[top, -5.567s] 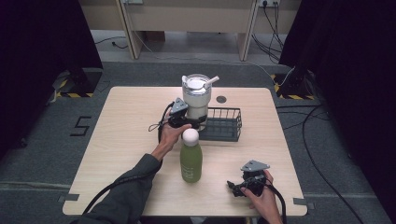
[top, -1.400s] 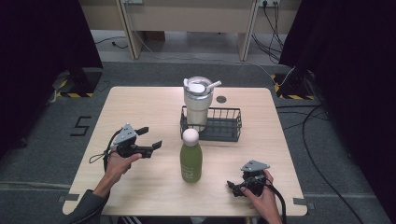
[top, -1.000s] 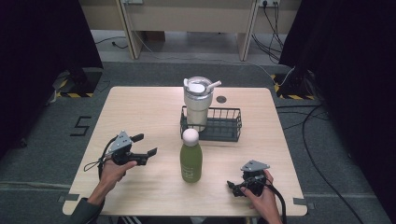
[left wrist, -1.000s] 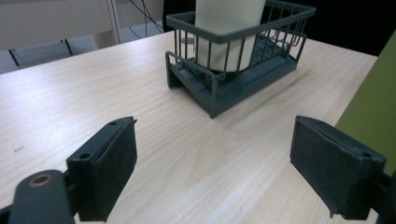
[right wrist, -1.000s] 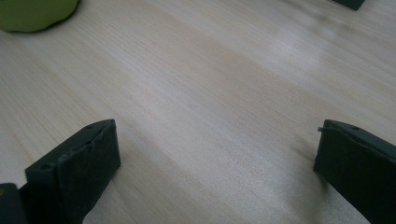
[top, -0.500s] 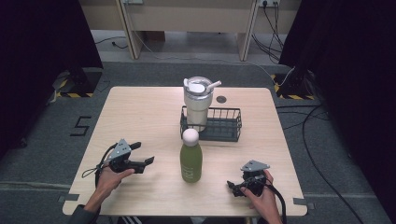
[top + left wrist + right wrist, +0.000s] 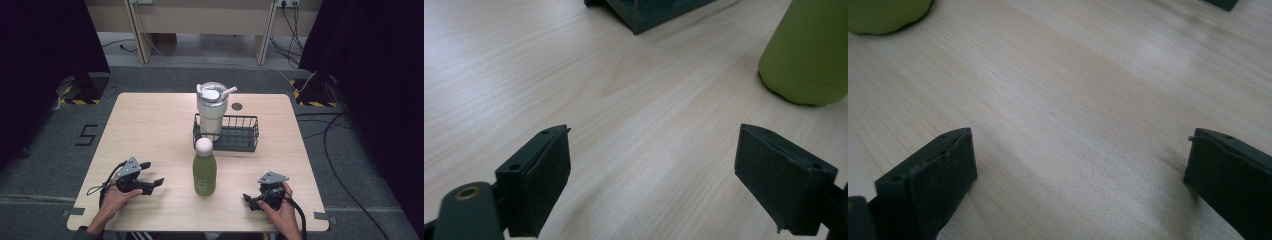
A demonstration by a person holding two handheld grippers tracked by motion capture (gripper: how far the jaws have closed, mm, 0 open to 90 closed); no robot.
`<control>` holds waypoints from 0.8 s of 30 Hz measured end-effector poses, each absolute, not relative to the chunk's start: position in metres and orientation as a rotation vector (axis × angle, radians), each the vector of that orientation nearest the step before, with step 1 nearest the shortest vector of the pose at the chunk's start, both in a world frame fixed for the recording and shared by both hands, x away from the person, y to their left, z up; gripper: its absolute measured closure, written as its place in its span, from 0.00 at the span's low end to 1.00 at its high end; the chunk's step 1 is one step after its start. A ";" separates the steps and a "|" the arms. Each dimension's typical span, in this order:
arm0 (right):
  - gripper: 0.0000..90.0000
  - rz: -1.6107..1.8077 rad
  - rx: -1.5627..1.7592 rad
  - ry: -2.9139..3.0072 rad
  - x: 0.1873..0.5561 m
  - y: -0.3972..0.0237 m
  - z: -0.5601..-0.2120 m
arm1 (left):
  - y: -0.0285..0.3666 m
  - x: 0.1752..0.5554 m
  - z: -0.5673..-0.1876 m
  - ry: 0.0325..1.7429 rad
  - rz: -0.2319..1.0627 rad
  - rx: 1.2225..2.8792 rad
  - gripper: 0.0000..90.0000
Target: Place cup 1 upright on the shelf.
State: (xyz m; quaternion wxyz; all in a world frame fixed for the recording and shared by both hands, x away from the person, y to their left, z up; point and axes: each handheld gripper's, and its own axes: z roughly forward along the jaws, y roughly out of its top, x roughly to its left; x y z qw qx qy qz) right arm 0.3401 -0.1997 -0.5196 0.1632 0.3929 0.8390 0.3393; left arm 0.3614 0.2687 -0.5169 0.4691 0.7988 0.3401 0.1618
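The left gripper [image 7: 152,184] rests low at the near left of the table [image 7: 150,120], jaws spread wide with nothing between them, pointing toward the green bottle [image 7: 204,170]. That bottle stands upright mid-table, near the gripper but apart from it, with bare wood between. Just behind the bottle sits the wire basket [image 7: 240,135], holding 1 lidded tumbler [image 7: 212,107] at its left end. The right gripper [image 7: 252,200] lies by the near right edge, jaws likewise wide and empty. Broad open tabletop stretches along the left side.
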 end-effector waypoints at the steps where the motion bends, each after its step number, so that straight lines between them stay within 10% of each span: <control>1: 0.00 0.968 1.120 2.393 0.340 -0.200 -0.520 | 0.269 0.361 -0.518 0.836 0.393 1.960 0.16; 24: 0.01 0.967 1.121 2.392 0.340 -0.200 -0.520 | 0.267 0.340 -0.524 0.862 0.400 2.139 0.17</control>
